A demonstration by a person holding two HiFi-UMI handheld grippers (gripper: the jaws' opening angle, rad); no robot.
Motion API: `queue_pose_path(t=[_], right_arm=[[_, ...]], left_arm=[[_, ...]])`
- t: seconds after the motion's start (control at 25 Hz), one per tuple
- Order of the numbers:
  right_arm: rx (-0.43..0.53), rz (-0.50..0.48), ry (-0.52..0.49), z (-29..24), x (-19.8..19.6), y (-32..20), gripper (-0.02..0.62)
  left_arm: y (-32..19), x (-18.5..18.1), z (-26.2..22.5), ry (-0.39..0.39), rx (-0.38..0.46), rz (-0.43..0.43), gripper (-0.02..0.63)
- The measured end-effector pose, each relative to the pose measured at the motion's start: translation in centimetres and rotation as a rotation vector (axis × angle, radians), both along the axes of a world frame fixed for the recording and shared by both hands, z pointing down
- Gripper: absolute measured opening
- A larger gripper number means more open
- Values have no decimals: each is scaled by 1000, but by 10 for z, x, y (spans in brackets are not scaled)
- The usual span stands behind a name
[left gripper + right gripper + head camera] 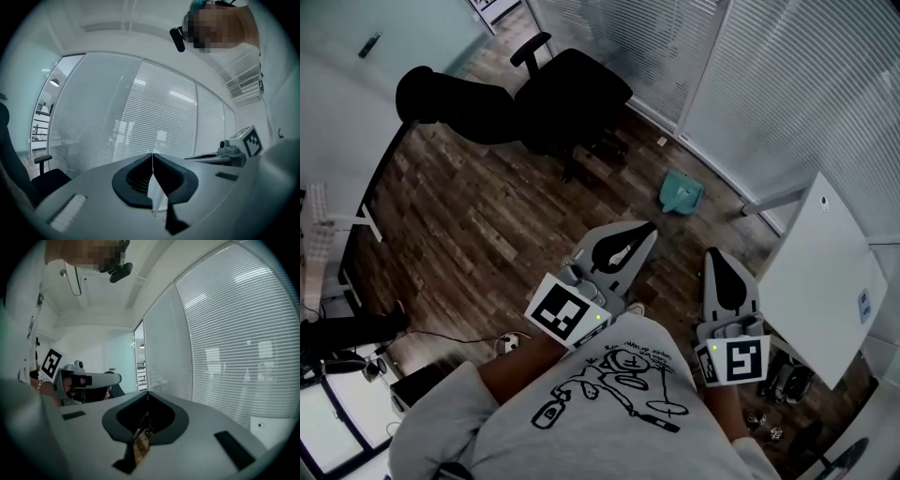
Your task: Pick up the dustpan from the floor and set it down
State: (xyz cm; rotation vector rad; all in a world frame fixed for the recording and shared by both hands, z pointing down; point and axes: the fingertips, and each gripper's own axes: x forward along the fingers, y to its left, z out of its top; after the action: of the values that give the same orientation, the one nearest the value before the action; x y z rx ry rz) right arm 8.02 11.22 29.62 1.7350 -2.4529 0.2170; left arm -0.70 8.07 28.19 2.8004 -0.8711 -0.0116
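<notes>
**Head view.** The teal dustpan [681, 194] is lying on the wooden floor [478, 225], close to the blinds [787, 103]. It is lying ahead of both grippers and apart from them. The left gripper [648, 226] and the right gripper [712, 252] are pointing out over the floor side by side, and neither is touching the dustpan. A black office chair [534, 94] is standing farther off, to the left of the dustpan. A white table [820, 272] is standing at the right.

**Left gripper view.** The left gripper [153, 155] is holding its jaws pressed together along a thin seam, with nothing between them. The blinds [154, 117] are filling the background. The right gripper [239, 147] is showing at the right.

**Right gripper view.** The right gripper [147, 393] is keeping its jaws fully closed, tips meeting, and is gripping nothing. The left gripper [79, 378] is showing at the left, and the blinds [234, 343] are running along the right.
</notes>
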Motion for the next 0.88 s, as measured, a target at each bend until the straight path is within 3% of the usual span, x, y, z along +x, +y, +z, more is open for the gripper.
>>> queue_pose_path(t=[0.4, 0.88], right_arm=[[8, -1, 16, -10, -27, -91, 3], [22, 0, 24, -13, -59, -137, 3]], left_arm=[[-89, -26, -6, 18, 5, 1, 3], [-137, -56, -5, 29, 15, 2, 3]])
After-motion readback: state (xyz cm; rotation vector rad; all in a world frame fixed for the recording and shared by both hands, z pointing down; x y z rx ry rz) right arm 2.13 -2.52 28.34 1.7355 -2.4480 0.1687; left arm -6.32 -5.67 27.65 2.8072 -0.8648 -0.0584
